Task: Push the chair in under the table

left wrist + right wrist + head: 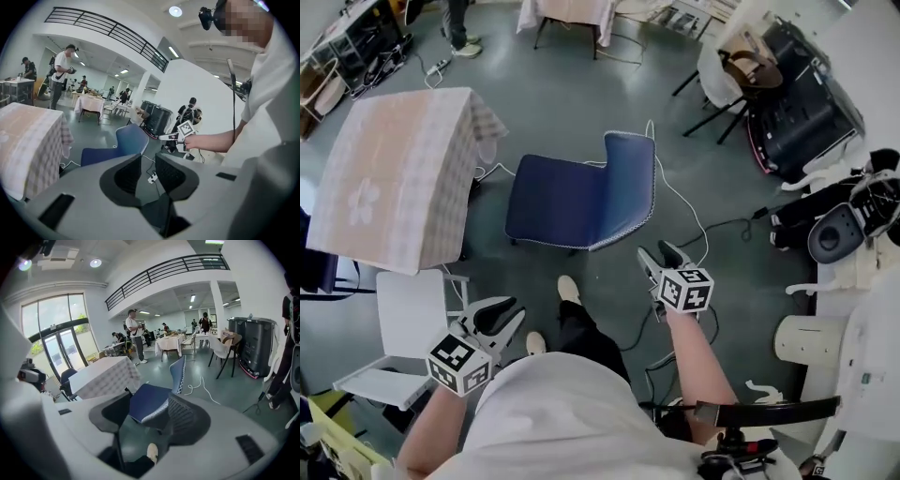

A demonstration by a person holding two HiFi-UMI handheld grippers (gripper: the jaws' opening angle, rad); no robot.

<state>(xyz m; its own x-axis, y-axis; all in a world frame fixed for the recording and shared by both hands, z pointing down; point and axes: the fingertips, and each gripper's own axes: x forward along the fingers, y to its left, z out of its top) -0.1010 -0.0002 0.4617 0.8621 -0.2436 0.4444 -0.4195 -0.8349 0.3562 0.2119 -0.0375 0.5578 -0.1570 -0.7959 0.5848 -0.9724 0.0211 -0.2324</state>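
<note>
Well, from the head view the pushing looks not yet begun. The blue chair (581,202) stands ahead of both tools and apart from them, its seat facing the cloth-covered worktop (394,178) but not under it. The left tool (499,314) and right tool (661,255) hang free.

In the left gripper view its jaws stand slightly apart, with nothing between them.

In the right gripper view the jaws are wide and empty, the chair straight beyond. Next, I'd say, meet the backrest and shove it toward the worktop.

A floor cable (680,202) trails by the backrest, and a white chair (412,319) sits beside the left tool.
</note>
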